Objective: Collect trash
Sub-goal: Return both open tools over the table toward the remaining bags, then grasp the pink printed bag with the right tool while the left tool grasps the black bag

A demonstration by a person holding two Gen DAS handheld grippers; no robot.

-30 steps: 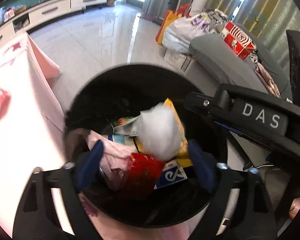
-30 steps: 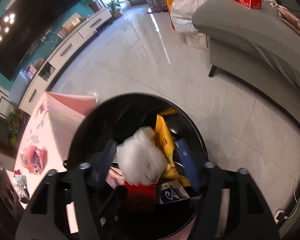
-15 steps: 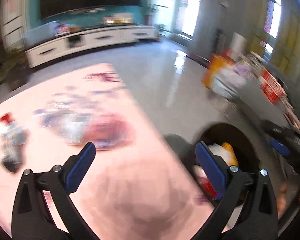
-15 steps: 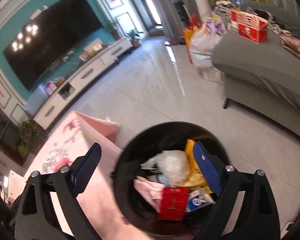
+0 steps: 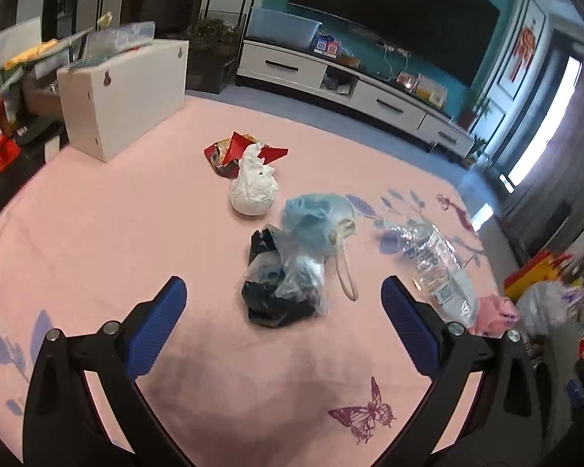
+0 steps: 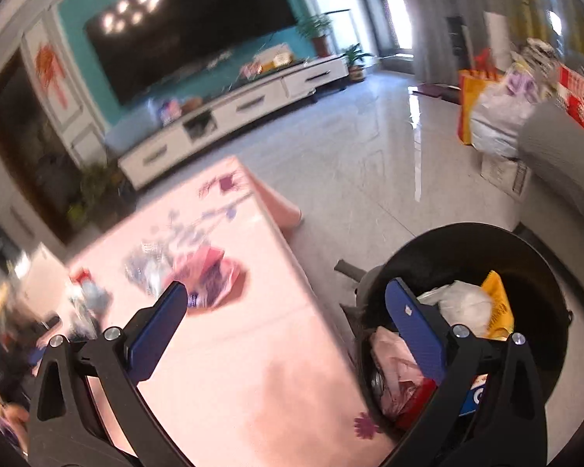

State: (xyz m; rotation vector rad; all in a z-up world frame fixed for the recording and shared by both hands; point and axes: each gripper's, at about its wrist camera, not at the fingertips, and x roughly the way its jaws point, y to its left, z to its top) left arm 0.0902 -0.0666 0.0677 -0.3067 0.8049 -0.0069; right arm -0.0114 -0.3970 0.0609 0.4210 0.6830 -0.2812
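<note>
My left gripper [image 5: 284, 299] is open and empty above the pink tablecloth [image 5: 97, 241]. Just ahead of it lies a black and clear plastic bag bundle [image 5: 280, 280], with a light blue bag [image 5: 315, 218], a white crumpled bag [image 5: 253, 190], a red snack wrapper [image 5: 237, 150] and a crushed clear bottle [image 5: 440, 268] beyond. My right gripper [image 6: 284, 311] is open and empty, straddling the table edge and the black trash bin [image 6: 533, 272], which holds a white bag [image 6: 463, 305] and several wrappers. A pink bag [image 6: 210, 276] lies on the table in the right wrist view.
A white box [image 5: 124, 93] stands at the table's far left. A white TV cabinet [image 5: 350, 85] lines the wall behind. A grey sofa [image 6: 564, 163] and bags [image 6: 494, 120] stand on the floor beyond the bin.
Both grippers let the white bag drop into the bin and opened. The left swung away from the bin to face the table trash. The right pulled back and turned toward the table.
</note>
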